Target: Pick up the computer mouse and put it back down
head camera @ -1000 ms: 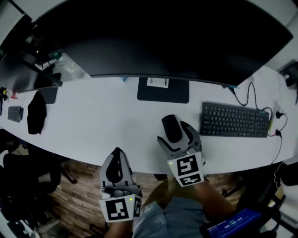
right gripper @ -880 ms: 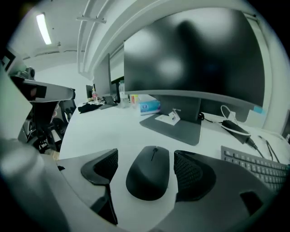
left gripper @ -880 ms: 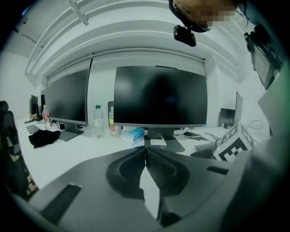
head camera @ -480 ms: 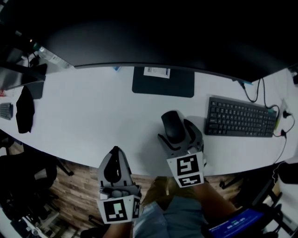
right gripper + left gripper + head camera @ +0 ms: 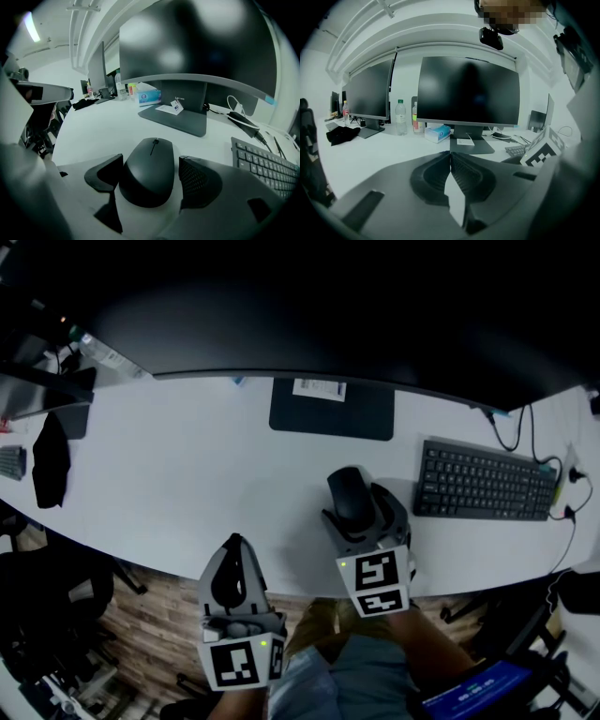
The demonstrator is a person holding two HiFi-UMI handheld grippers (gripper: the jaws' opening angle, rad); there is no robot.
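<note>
White office counter [image 5: 187, 474] under a dark monitor [image 5: 328, 315], black computer mouse [image 5: 149, 164] resting near the counter's front edge, right gripper [image 5: 359, 512] fingers spread either side of it, thin gap at one finger, left gripper [image 5: 234, 545] off the front edge, fingers pressed together, empty, keyboard [image 5: 485, 481] toward the right edge.

Computer mouse [image 5: 146, 180]: smooth matt black plastic, faint sheen on the crown. Right claw [image 5: 150, 163]: matt grey plastic, with dark, finely ribbed pads [image 5: 196, 180]. Left claw [image 5: 450, 157]: same grey plastic, same ribbing. Counter [image 5: 187, 474]: smooth white, low sheen. Monitor screen [image 5: 468, 91]: glossy. Keyboard [image 5: 486, 482]: matt black plastic. Floor [image 5: 159, 615]: wood planks. Black cloth [image 5: 49, 460]: matt.
</note>
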